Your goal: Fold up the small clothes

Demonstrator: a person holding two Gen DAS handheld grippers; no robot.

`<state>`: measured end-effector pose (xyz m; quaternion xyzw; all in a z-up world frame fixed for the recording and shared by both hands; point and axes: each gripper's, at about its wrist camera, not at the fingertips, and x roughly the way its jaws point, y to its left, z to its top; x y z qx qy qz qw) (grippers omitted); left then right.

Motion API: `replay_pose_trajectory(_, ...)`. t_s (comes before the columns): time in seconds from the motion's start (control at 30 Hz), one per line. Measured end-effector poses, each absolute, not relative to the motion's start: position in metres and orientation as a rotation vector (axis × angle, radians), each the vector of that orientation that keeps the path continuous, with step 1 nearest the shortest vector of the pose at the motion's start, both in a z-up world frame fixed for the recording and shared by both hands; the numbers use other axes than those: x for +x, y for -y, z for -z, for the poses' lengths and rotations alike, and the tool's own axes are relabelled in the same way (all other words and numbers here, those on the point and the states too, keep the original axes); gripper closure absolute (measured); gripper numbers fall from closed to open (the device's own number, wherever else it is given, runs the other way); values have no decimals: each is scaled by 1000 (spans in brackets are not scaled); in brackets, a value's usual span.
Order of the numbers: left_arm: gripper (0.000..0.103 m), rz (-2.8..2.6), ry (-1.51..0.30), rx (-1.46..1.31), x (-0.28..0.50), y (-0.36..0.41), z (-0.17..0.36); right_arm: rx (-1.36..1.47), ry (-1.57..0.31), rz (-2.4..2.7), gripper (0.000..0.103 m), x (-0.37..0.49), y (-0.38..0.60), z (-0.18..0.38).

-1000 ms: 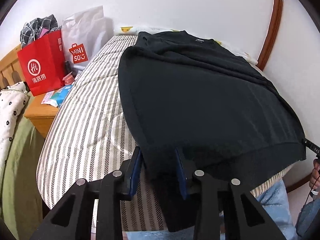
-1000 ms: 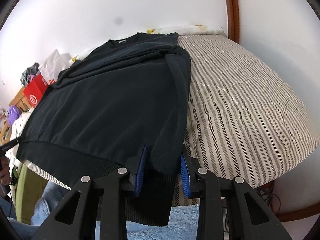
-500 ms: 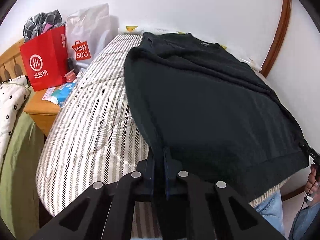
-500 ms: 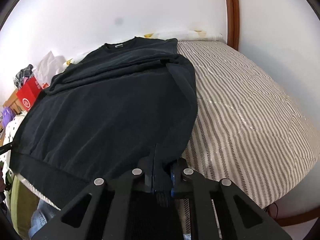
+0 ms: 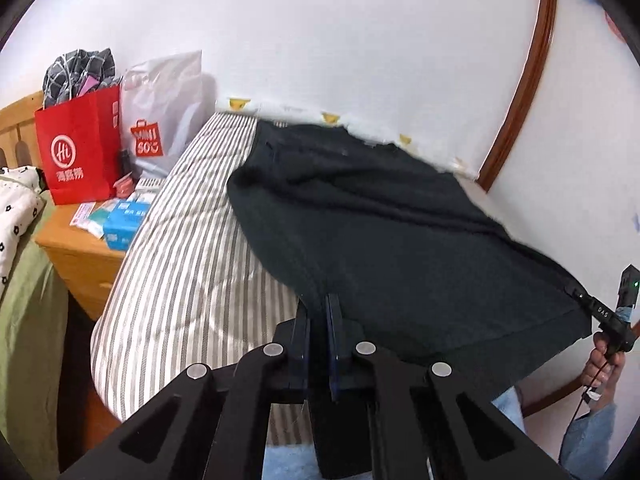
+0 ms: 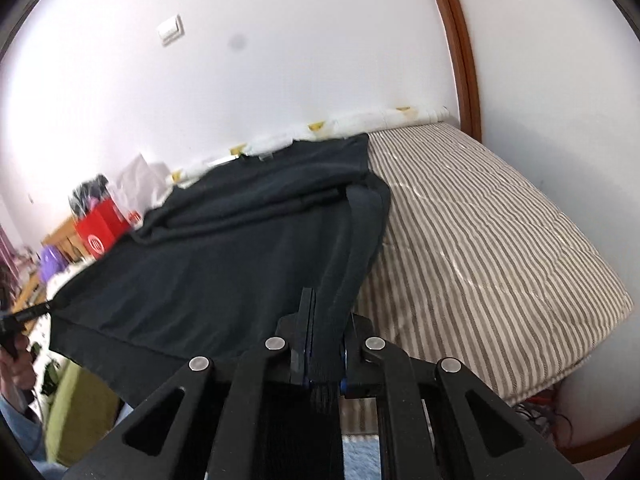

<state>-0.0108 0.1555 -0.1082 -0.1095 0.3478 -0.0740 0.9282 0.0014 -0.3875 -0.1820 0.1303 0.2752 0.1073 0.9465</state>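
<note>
Flatly, dark knit sweater on striped quilted bed, both grippers' jaws pinching its ribbed hem.

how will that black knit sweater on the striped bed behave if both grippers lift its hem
Probably floppy: the black knit sweater drapes and creases between the left gripper and right gripper. It looks thick, so likely weighty, sagging mid-hem.

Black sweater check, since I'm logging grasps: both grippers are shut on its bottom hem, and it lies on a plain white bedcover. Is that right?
Not quite. The left wrist view shows the bedcover is grey-and-white striped, not plain white. The rest holds: the left gripper and right gripper are both shut on the bottom hem of the black sweater.
</note>
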Motion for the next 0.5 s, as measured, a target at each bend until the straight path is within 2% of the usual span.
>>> replay_pose_trajectory(0.23, 96, 126, -617, -197, 33, -164, 80, 257, -465, -246, 94, 44, 376, 131)
replay_pose_trajectory(0.5, 96, 49, -623, -225, 120, -168, 58, 309, -497, -224, 94, 146, 364, 91)
